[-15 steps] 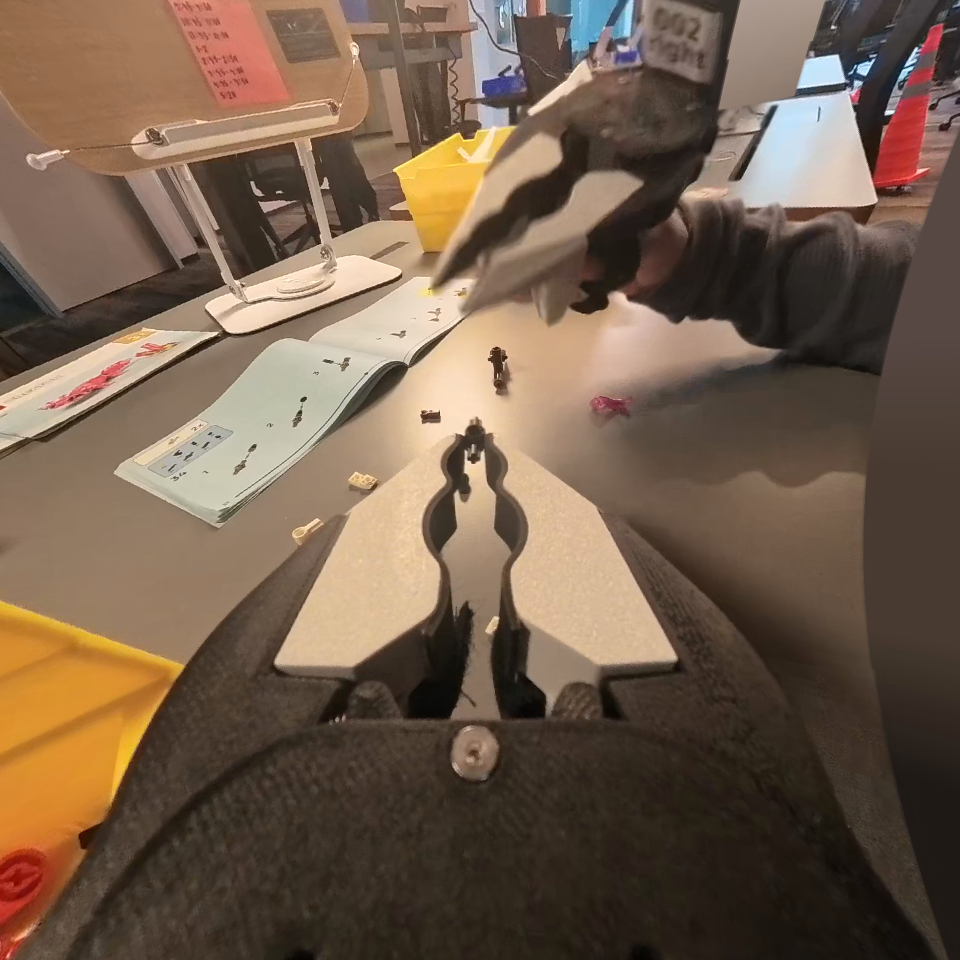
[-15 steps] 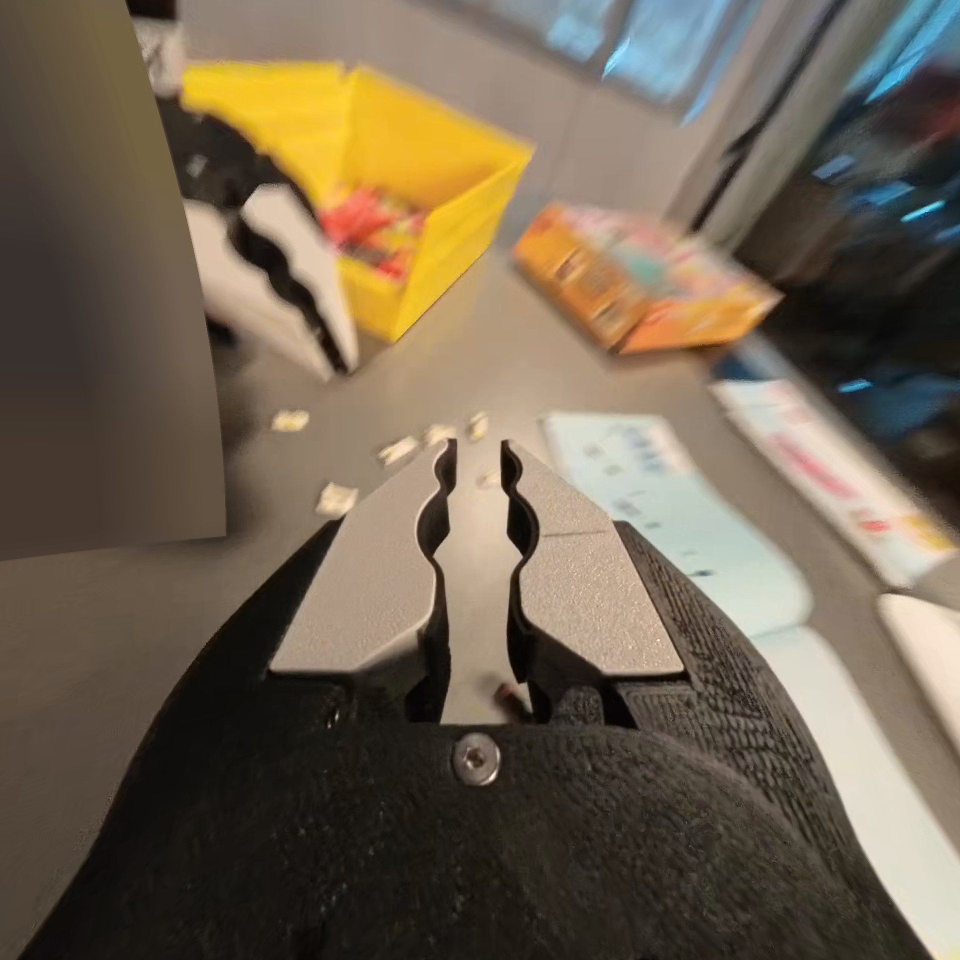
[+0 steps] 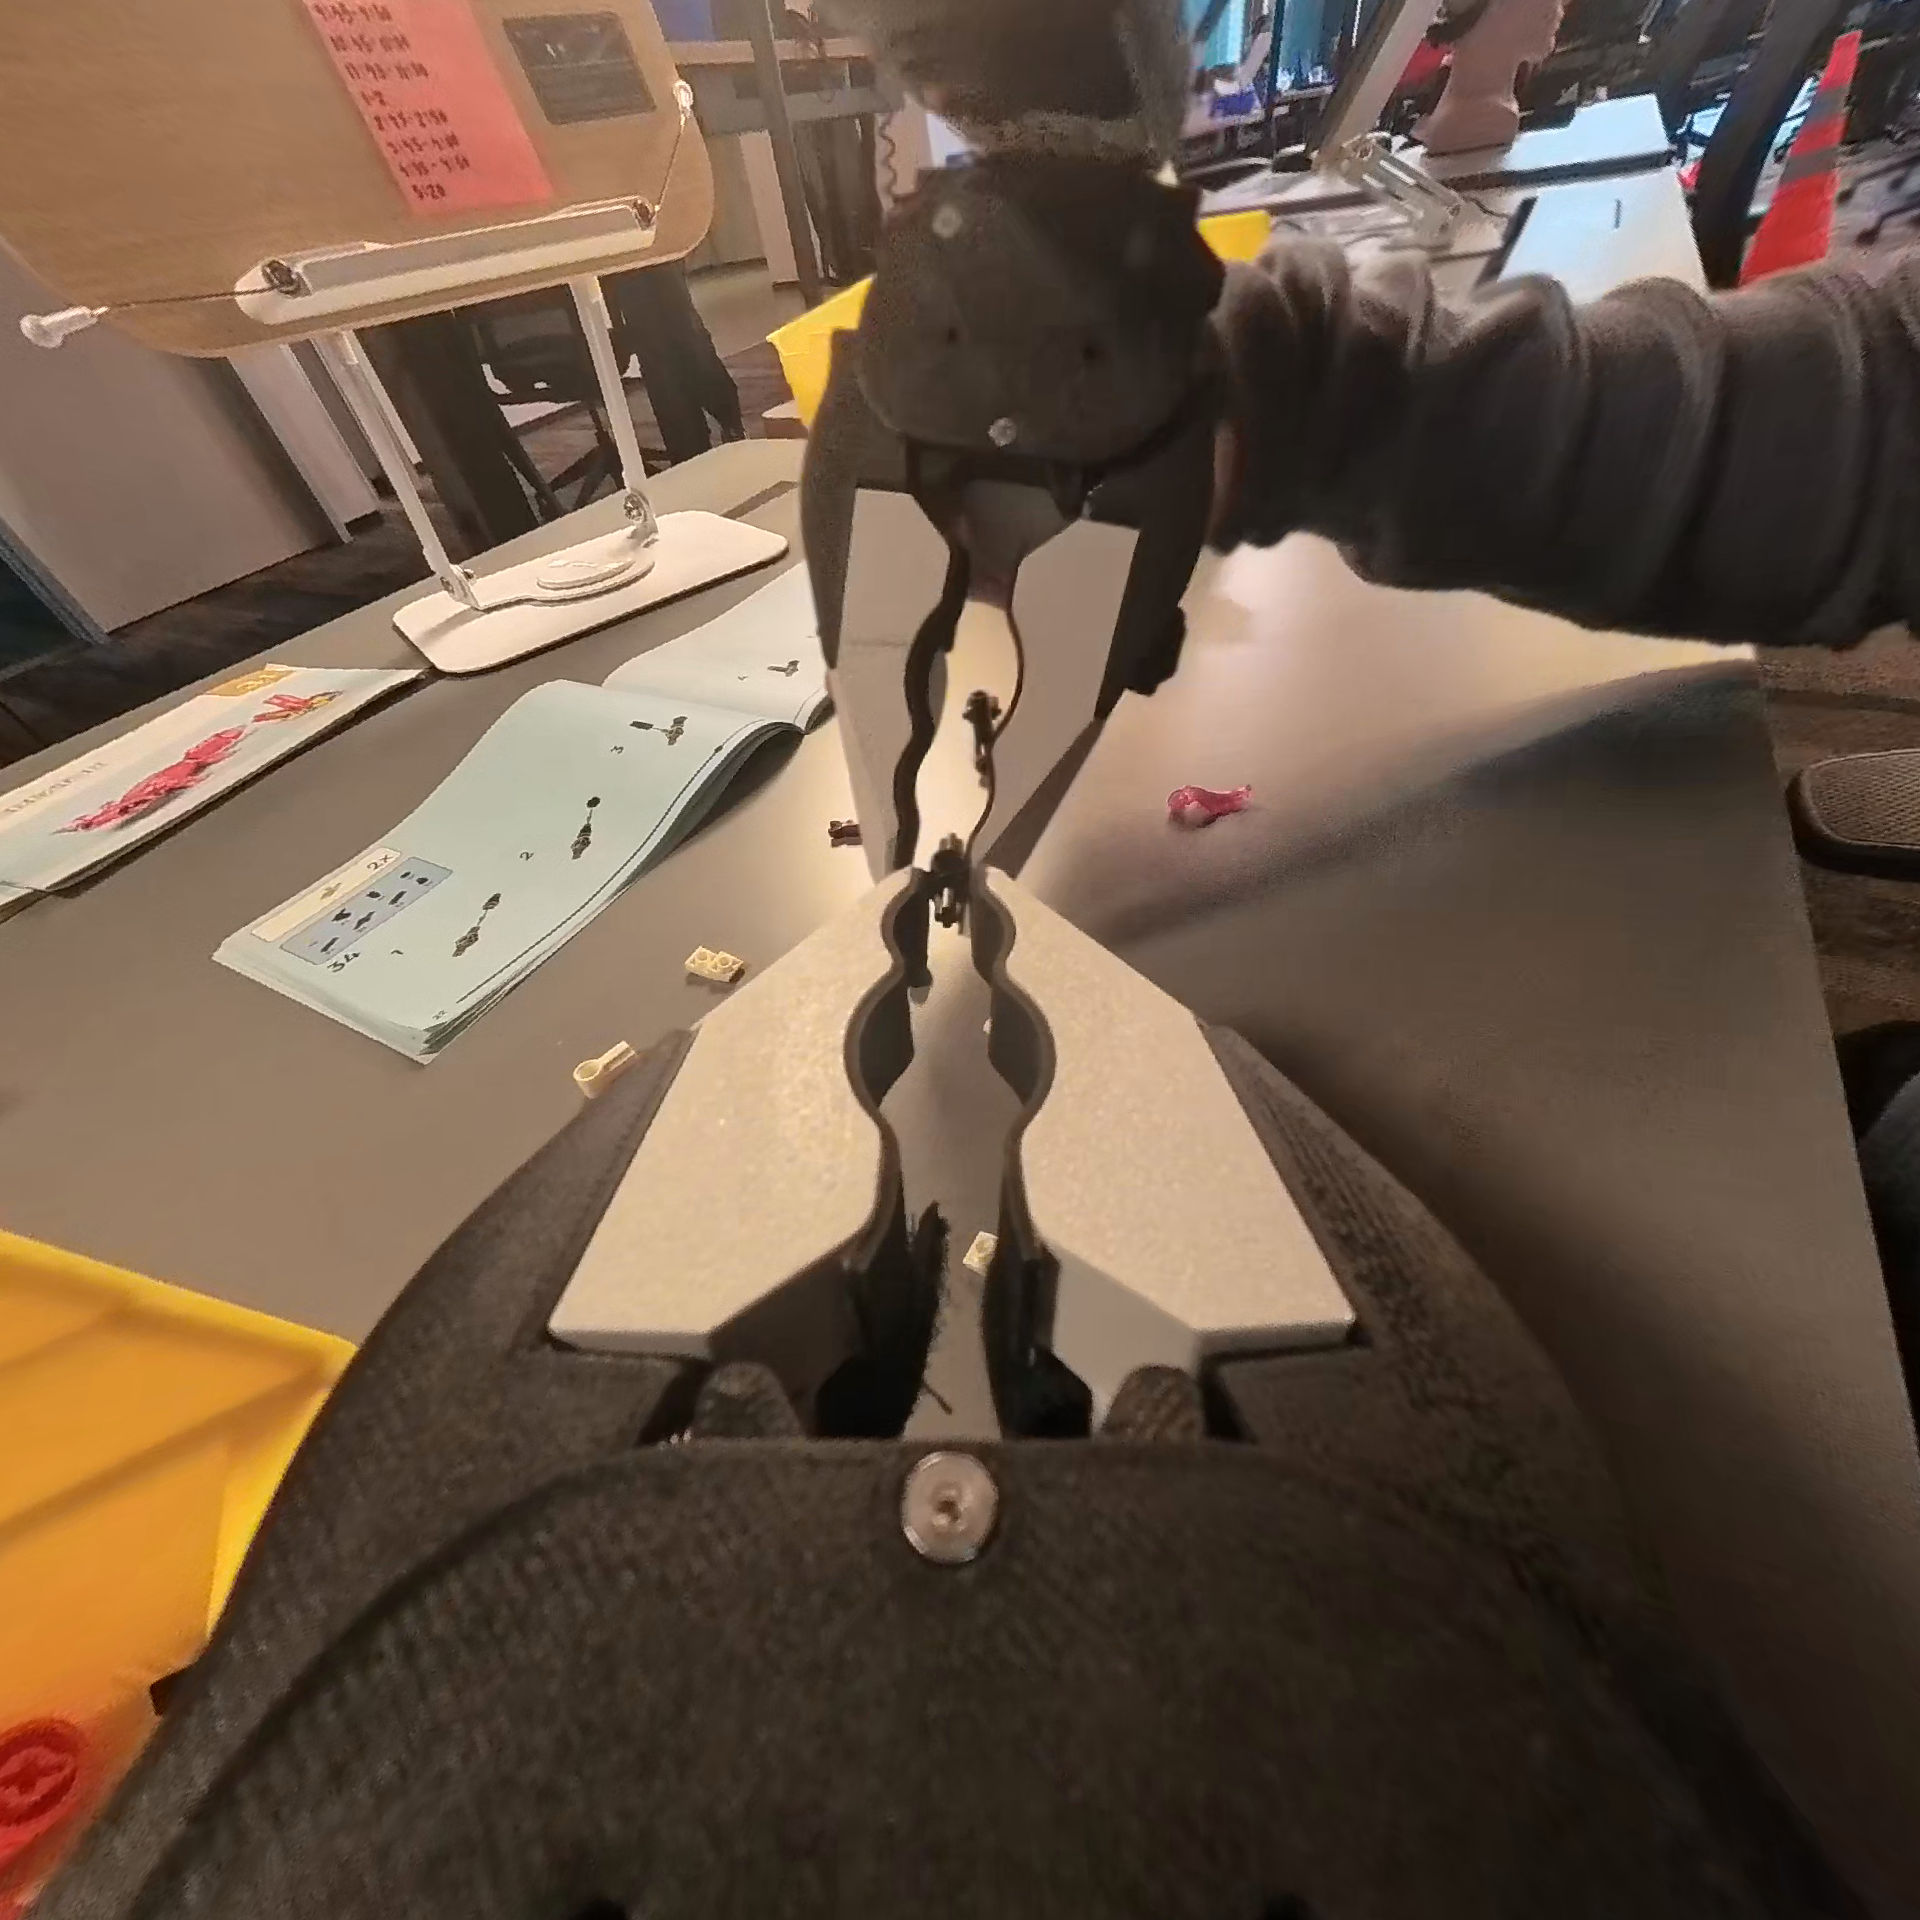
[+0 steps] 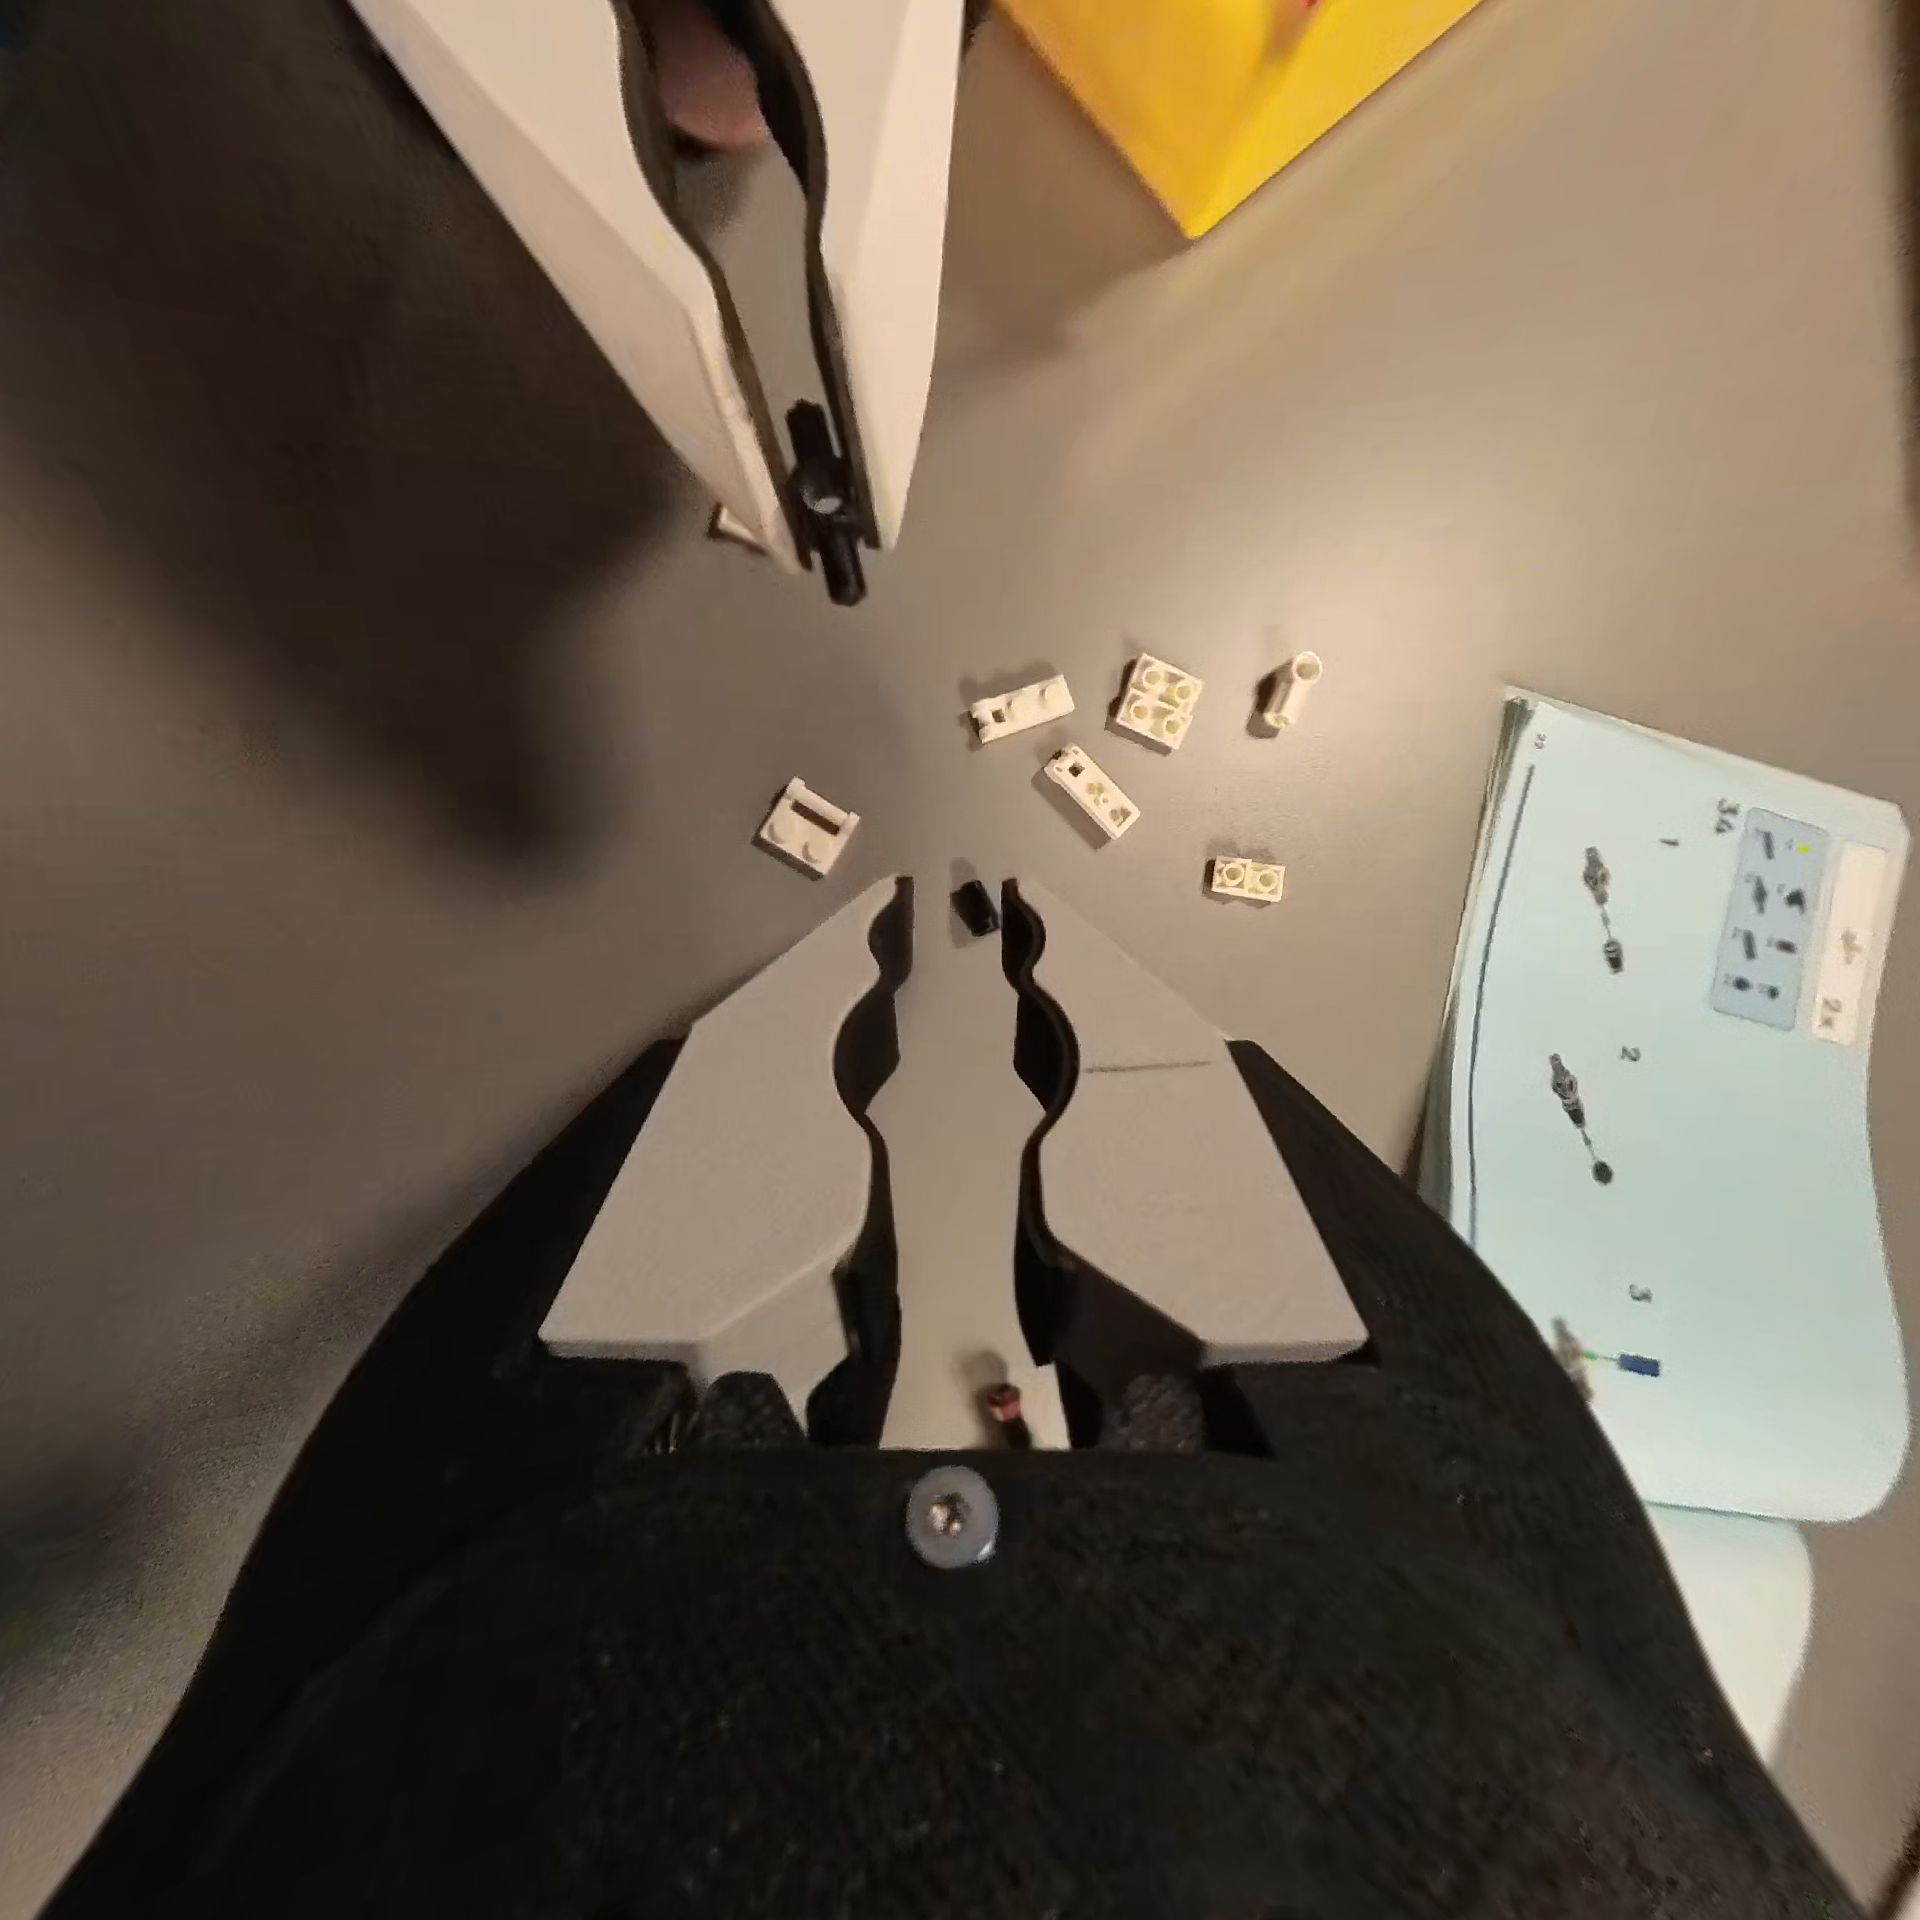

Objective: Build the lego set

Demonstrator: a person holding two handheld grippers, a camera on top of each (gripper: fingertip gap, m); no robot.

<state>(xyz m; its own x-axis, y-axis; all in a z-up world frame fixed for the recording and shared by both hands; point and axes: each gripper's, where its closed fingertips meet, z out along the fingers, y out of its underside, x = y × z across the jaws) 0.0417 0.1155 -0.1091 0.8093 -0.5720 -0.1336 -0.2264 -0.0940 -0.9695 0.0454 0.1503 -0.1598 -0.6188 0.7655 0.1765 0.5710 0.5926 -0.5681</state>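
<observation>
Warm indoor light, blurred wide-angle edges

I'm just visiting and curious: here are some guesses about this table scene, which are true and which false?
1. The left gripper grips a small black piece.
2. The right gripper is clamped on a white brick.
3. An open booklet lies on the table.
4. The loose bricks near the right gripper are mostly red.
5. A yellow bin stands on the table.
1. True: the left gripper pinches a small black piece at its tips.
2. False: the right gripper is open; a tiny black part lies between its tips, untouched.
3. True: a pale blue booklet lies open.
4. False: the loose bricks are white.
5. True: the yellow bin is there.
</observation>
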